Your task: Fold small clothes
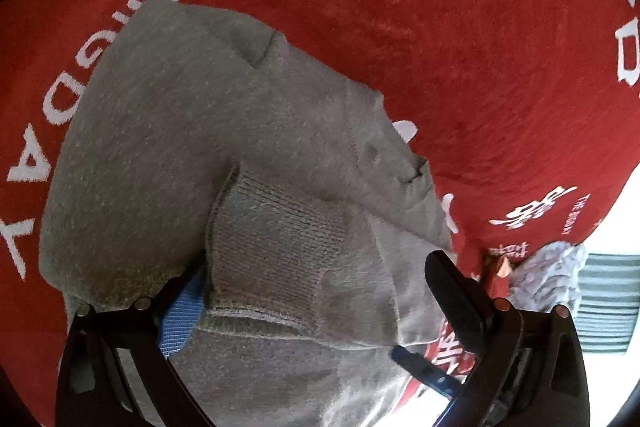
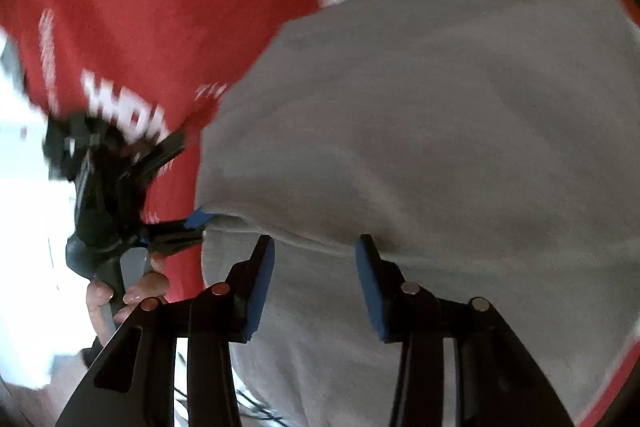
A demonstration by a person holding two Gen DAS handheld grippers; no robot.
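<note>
The grey top [image 1: 224,155] is spread on the red cloth [image 1: 460,27], with its ribbed cuff [image 1: 276,239] folded over the middle and set between the wide-open jaws of the left gripper [image 1: 316,299], though it cannot be told if the cuff is touched. The right gripper [image 2: 316,263] is held half open over a fold line in the top, with nothing pinched. If only 1 layer is caught, the fold could be pulled apart, or the red cloth could be grabbed as well.
</note>
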